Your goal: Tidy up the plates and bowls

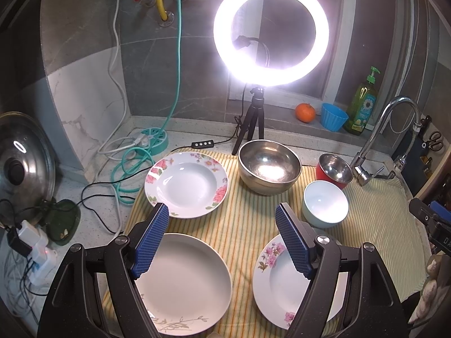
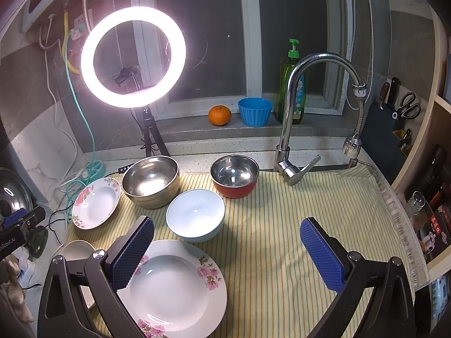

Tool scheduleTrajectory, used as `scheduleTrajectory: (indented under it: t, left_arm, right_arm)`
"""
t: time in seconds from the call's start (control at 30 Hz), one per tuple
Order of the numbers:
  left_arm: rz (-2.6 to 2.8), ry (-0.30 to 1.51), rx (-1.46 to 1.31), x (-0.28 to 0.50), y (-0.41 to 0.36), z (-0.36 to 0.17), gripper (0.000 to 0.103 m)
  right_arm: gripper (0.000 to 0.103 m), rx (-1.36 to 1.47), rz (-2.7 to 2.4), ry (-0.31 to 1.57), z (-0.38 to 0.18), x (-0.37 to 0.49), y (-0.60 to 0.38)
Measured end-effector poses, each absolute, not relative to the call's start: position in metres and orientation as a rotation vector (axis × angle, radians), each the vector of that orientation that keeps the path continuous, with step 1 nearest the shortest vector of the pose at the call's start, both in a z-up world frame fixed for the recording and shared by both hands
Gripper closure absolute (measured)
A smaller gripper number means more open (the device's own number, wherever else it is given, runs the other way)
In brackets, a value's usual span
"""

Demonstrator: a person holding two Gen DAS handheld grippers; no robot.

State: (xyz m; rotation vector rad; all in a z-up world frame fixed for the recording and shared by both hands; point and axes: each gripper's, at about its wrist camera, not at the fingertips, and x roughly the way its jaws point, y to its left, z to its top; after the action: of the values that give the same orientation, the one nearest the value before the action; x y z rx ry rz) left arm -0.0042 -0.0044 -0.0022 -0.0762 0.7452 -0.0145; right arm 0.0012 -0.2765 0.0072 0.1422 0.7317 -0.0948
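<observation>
Left tool [image 1: 222,236] stands wide open over the near left part of the striped cloth [image 1: 248,225] on the counter, holding and touching nothing. Its pads [image 1: 150,242] hide part of the plain white plate [image 1: 183,284], whose near rim is cut off at the frame edge. Right tool [image 2: 227,253] is likewise wide open and empty; its left pad [image 2: 131,253] covers the rim of the near floral plate [image 2: 174,290], also cut off below. A second floral plate [image 1: 186,184] lies at the cloth's far left corner. The large steel bowl [image 1: 269,169], the red-sided steel bowl [image 2: 234,175] and the white bowl [image 2: 196,215] sit toward the far edge, close together. Whether the bowls touch each other cannot be determined. The faucet [image 2: 296,129] rises at the far right.
</observation>
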Motion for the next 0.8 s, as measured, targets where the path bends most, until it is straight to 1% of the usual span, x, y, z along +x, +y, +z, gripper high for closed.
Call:
scheduleTrajectory:
  t: [0.27, 0.53, 0.8]
  left_arm:
    - [-0.024, 0.766, -0.067, 0.0, -0.007, -0.007, 0.025]
    - [-0.041, 0.797, -0.051, 0.004, -0.012, -0.016, 0.025]
    - [-0.054, 0.845, -0.045, 0.008, -0.013, -0.032, 0.025]
  right_arm:
    - [0.001, 0.085, -0.117, 0.713, 0.002, 0.003, -0.277]
    - [0.001, 0.068, -0.124, 0.8, -0.009, 0.008, -0.281]
    - [0.001, 0.092, -0.115, 0.811, -0.025, 0.011, -0.289]
